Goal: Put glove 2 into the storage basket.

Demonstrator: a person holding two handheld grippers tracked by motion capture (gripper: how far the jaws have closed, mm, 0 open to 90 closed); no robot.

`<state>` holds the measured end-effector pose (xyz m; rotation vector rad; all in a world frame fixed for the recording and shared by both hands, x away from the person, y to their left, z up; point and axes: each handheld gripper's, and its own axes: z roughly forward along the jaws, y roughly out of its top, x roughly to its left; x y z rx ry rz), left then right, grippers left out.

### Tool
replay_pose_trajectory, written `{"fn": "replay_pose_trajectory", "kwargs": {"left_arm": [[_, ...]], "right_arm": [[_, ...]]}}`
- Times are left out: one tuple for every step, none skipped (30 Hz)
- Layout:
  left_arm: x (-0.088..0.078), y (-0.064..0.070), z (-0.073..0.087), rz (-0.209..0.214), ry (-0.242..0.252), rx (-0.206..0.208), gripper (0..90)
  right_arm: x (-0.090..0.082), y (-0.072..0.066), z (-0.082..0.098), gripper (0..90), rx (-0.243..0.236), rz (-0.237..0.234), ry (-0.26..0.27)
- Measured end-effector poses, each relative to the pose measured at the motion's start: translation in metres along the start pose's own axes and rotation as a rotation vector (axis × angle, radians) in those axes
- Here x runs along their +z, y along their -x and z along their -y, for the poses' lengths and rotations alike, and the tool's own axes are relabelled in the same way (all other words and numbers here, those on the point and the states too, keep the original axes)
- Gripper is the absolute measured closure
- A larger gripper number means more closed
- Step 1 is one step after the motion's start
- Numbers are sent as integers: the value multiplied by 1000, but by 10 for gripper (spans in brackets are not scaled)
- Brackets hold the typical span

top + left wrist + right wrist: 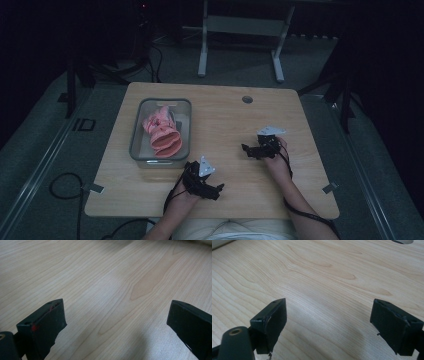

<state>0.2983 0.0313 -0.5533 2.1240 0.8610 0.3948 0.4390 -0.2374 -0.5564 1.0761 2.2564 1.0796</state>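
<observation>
A clear plastic bin [137,131] stands on the left half of the wooden table [225,115], holding crumpled pink cloth [162,132]. My left gripper [218,190] rests low on the table near the front edge, just right of the bin's near corner, jaws pointing right. Its jaws stand wide apart over bare wood in the left gripper view, so the left gripper [116,322] is open and empty. My right gripper [245,149] lies on the right half of the table, pointing left. That right gripper [328,322] is also open, with nothing between its jaws.
A round cable hole [247,99] sits near the table's far edge, and its rim [402,241] shows at the top of the right gripper view. A white desk frame [240,35] stands on the floor beyond. Cables [65,185] lie on the floor at left.
</observation>
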Motion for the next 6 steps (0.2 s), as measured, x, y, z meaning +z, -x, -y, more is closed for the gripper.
{"fn": "replay_pose_trajectory", "kwargs": {"left_arm": [[0, 0, 0, -1, 1, 1, 16], [0, 0, 0, -3, -2, 4, 16], [1, 0, 0, -4, -5, 5, 16], [0, 0, 1, -4, -4, 6, 16], [0, 0, 1, -3, -4, 5, 16], [0, 0, 1, -2, -4, 5, 16]], "right_arm": [[0, 0, 0, 137, 0, 0, 2], [0, 0, 0, 137, -1, 0, 2], [0, 0, 0, 137, 0, -2, 1], [0, 0, 0, 138, -1, -2, 2], [0, 0, 0, 141, 1, -3, 1], [1, 0, 0, 142, 3, -7, -3]]}}
